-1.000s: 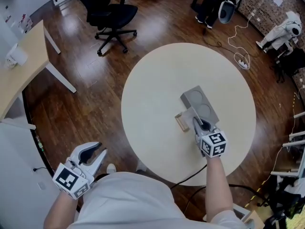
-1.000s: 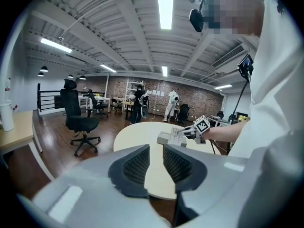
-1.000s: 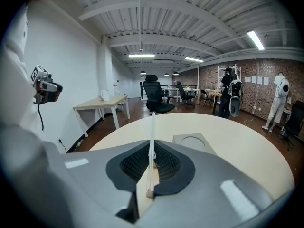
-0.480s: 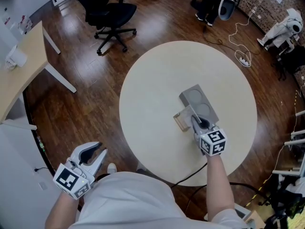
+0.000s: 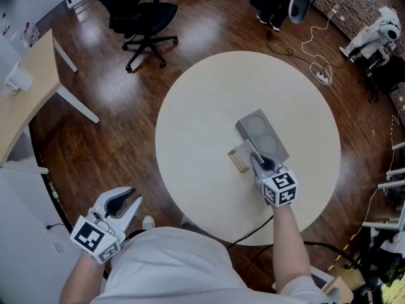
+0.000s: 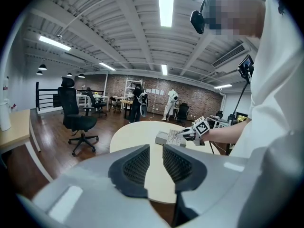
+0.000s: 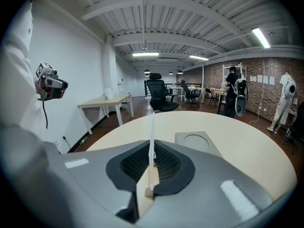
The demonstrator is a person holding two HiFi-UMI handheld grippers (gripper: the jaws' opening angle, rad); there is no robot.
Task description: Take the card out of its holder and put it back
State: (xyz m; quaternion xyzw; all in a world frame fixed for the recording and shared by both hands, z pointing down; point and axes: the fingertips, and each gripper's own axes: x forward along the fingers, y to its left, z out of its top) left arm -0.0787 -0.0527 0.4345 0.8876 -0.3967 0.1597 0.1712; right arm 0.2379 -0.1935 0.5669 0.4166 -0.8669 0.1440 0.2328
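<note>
A thin pale card point(image 5: 244, 151) stands on edge in a small wooden holder point(image 5: 238, 163) near the middle of the round table point(image 5: 202, 100). My right gripper point(image 5: 255, 161) is shut on the card from its near side. In the right gripper view the card point(image 7: 152, 132) shows edge-on between the ribbed pads, with the holder point(image 7: 144, 191) under it. My left gripper point(image 5: 129, 202) hangs off the table at the lower left beside the person's body, its jaws a little apart with nothing in them. The left gripper view shows that narrow gap point(image 6: 155, 163).
A grey block point(image 5: 261, 133) with two round recesses lies just beyond the holder. A black office chair point(image 5: 140, 16) stands on the wooden floor past the table, a light desk point(image 5: 25, 81) is at the left, and cables point(image 5: 319, 68) and a white robot point(image 5: 373, 38) at the upper right.
</note>
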